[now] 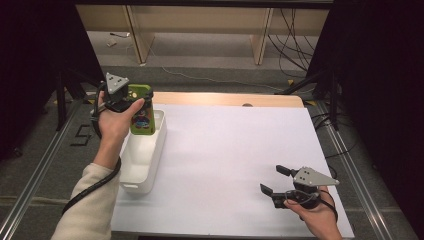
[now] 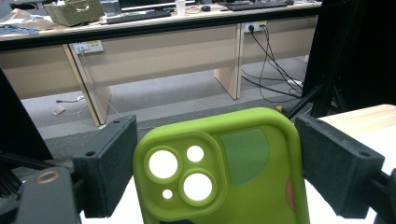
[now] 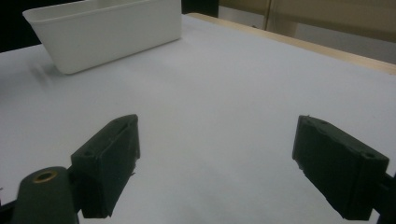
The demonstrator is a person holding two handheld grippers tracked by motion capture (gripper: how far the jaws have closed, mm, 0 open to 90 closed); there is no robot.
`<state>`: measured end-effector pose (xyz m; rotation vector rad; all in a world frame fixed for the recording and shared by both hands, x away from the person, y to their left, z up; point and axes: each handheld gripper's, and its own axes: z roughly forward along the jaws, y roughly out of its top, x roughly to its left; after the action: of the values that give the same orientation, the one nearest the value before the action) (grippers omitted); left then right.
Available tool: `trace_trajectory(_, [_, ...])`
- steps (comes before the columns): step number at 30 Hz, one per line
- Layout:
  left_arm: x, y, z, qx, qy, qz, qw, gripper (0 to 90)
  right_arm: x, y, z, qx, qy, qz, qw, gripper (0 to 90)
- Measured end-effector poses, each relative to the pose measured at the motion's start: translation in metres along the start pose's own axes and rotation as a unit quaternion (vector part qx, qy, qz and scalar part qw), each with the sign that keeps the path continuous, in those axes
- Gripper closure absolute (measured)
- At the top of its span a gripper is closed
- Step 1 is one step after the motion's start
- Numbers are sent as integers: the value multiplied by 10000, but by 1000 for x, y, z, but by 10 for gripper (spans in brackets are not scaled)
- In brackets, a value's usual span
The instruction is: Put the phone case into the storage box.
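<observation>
Here, we hold green phone case (image 2: pixel 219 172) in left gripper (image 1: pixel 131 102), jaws clamped on its two long edges, case upright above far end of white bin (image 1: pixel 150 165) at counter (image 1: pixel 235 150) left side. Case looks light, rubbery, bendy; we judge edge grip near camera cutouts safest, firm squeeze risks bowing it. Right gripper (image 1: pixel 274 181) rests near counter's front right, jaws wide apart, empty.

Office-like lab, rows of pale wooden desks (image 2: pixel 154 56) bearing keyboards (image 2: pixel 135 16) and a woven basket (image 2: pixel 74 11), wall sockets (image 2: pixel 88 46), loose cables (image 2: pixel 273 70) on grey carpet, white-topped work table (image 1: pixel 235 165) flanked by metal floor rails (image 1: pixel 360 175), black curtains (image 1: pixel 380 75)
</observation>
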<state>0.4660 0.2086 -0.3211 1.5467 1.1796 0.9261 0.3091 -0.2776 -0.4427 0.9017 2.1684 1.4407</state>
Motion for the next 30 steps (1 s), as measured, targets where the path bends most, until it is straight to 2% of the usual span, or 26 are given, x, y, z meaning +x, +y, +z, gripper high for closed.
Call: trace_trajectory(30, [7, -9, 9, 50, 4, 52, 10000, 160, 0, 0, 0, 5, 2, -4, 10000, 159])
